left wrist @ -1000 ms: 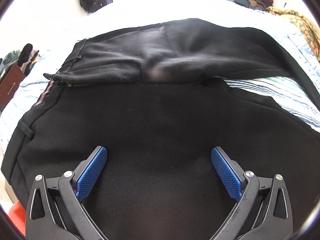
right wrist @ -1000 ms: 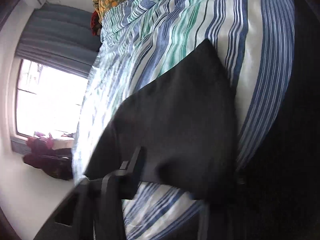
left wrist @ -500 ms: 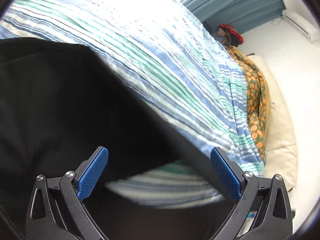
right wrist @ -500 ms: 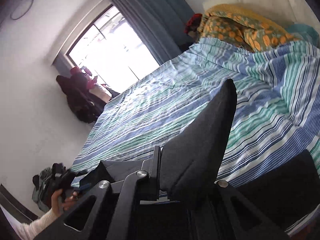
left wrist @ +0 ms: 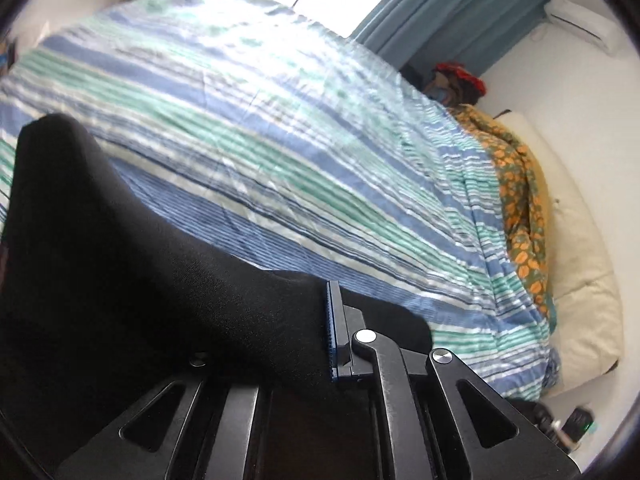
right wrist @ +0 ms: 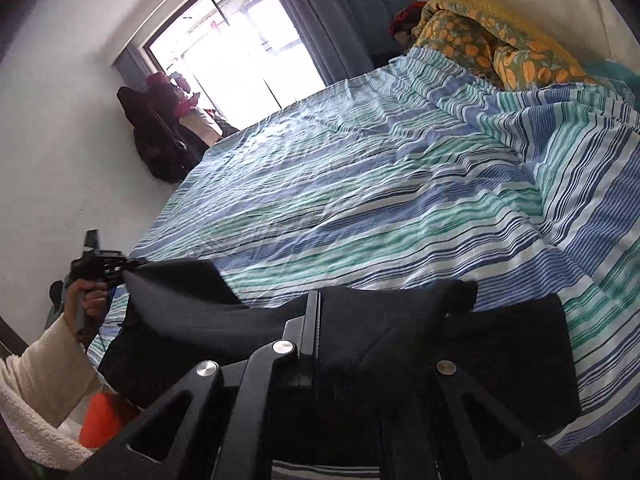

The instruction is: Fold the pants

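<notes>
The black pants [left wrist: 120, 280] hang lifted over the near edge of the striped bed. My left gripper [left wrist: 326, 328] is shut on the black cloth, which drapes over its left finger; only the blue pad [left wrist: 330, 332] of the right finger shows. In the right wrist view my right gripper [right wrist: 320, 340] is shut on the pants [right wrist: 500, 360], the cloth bunched over its right side. The left gripper [right wrist: 100, 266] also shows there at far left, in a hand, holding a stretched part of the pants above the bed edge.
The blue, green and white striped bedsheet [right wrist: 400, 200] covers the bed. An orange patterned quilt [right wrist: 500, 36] and a cream pillow [left wrist: 580, 264] lie at the head. A window [right wrist: 240, 52] with curtains and hanging clothes [right wrist: 160, 132] are behind. An orange object [right wrist: 100, 420] sits low left.
My left gripper was open over the flat pants; it has since shut on the cloth and lifted it. My right gripper kept its hold and swung up to face the bed.
</notes>
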{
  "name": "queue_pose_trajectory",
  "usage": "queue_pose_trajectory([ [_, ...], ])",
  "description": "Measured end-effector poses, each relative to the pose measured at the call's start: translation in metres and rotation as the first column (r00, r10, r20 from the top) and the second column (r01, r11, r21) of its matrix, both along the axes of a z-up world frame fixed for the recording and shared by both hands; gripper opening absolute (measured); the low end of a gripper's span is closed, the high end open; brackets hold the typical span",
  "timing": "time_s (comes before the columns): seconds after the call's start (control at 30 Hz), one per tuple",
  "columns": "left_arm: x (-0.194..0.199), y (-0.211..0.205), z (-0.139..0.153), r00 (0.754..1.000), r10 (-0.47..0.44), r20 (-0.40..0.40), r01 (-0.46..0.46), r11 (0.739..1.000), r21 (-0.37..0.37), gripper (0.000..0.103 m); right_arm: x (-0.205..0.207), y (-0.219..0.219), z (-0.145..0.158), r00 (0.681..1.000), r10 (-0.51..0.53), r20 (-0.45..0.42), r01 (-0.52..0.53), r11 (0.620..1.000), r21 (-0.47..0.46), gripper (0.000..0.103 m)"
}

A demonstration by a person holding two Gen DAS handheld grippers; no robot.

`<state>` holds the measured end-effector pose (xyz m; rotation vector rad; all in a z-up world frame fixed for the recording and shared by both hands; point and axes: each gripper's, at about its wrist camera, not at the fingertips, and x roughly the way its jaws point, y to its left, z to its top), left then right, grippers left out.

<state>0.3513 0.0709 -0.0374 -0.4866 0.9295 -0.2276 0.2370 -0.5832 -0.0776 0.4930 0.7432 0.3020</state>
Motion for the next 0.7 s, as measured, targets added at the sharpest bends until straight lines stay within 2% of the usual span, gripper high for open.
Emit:
queue_pose_trajectory([
  [0.07,-0.041,0.001,-0.002,0.999,-0.011,0.034,0.009,0.997,0.081,0.008,-0.004,-0.012,0.003,0.999,0.042,-0.014,-0.042,0.998,0.038,0.005],
  [0.1,-0.060,0.000,-0.017,1.000,-0.014,0.017,0.012,0.994,0.113,0.013,-0.005,-0.015,-0.006,0.995,0.075,-0.064,-0.073,0.997,0.037,0.005],
  [0.13,-0.079,-0.003,-0.044,0.999,-0.019,-0.035,0.023,0.990,0.138,0.015,-0.007,-0.016,-0.023,0.986,0.094,-0.141,-0.093,0.996,0.009,0.005],
  [0.2,-0.101,-0.016,-0.105,0.984,-0.024,-0.177,0.051,0.987,0.150,0.015,-0.010,-0.018,-0.072,0.946,0.090,-0.310,-0.111,0.993,-0.050,0.005],
  [0.23,-0.110,-0.018,-0.134,0.968,-0.010,-0.251,0.050,0.987,0.152,0.015,-0.012,-0.020,-0.099,0.914,0.074,-0.399,-0.112,0.991,-0.073,0.006],
  [0.27,-0.120,-0.017,-0.152,0.958,0.008,-0.287,0.035,0.989,0.143,0.014,-0.014,-0.021,-0.123,0.882,0.048,-0.469,-0.108,0.989,-0.102,0.010],
  [0.3,-0.127,-0.017,-0.158,0.964,0.027,-0.266,0.006,0.992,0.122,0.014,-0.018,-0.023,-0.137,0.868,0.042,-0.495,-0.104,0.990,-0.098,0.014],
  [0.33,-0.131,-0.019,-0.156,0.970,0.039,-0.241,-0.009,0.993,0.122,0.015,-0.021,-0.027,-0.140,0.870,0.041,-0.492,-0.087,0.994,-0.072,0.014],
  [0.4,-0.129,-0.024,-0.150,0.972,0.013,-0.236,0.020,0.991,0.135,0.015,-0.026,-0.034,-0.129,0.894,0.013,-0.448,-0.051,0.996,-0.073,0.024],
  [0.47,-0.126,-0.026,-0.146,0.974,0.007,-0.228,0.027,0.989,0.143,0.015,-0.032,-0.040,-0.123,0.913,0.009,-0.409,-0.031,0.998,-0.049,0.063],
  [0.5,-0.124,-0.029,-0.146,0.973,0.008,-0.230,0.026,0.990,0.141,0.015,-0.035,-0.043,-0.123,0.916,0.005,-0.401,-0.018,0.999,-0.028,0.067],
  [0.57,-0.124,-0.032,-0.147,0.973,0.009,-0.232,0.024,0.990,0.139,0.015,-0.037,-0.055,-0.126,0.918,-0.012,-0.395,0.029,0.999,0.035,0.066],
  [0.6,-0.128,-0.030,-0.146,0.974,0.005,-0.228,0.030,0.989,0.148,0.015,-0.038,-0.061,-0.127,0.922,-0.034,-0.386,0.061,0.996,0.059,0.062],
  [0.67,-0.131,-0.034,-0.145,0.976,-0.008,-0.219,0.048,0.983,0.175,0.015,-0.042,-0.072,-0.131,0.915,-0.098,-0.391,0.129,0.990,0.055,0.012],
  [0.7,-0.131,-0.035,-0.143,0.976,-0.012,-0.216,0.052,0.982,0.181,0.015,-0.044,-0.076,-0.132,0.908,-0.134,-0.397,0.160,0.987,0.033,0.012],
])
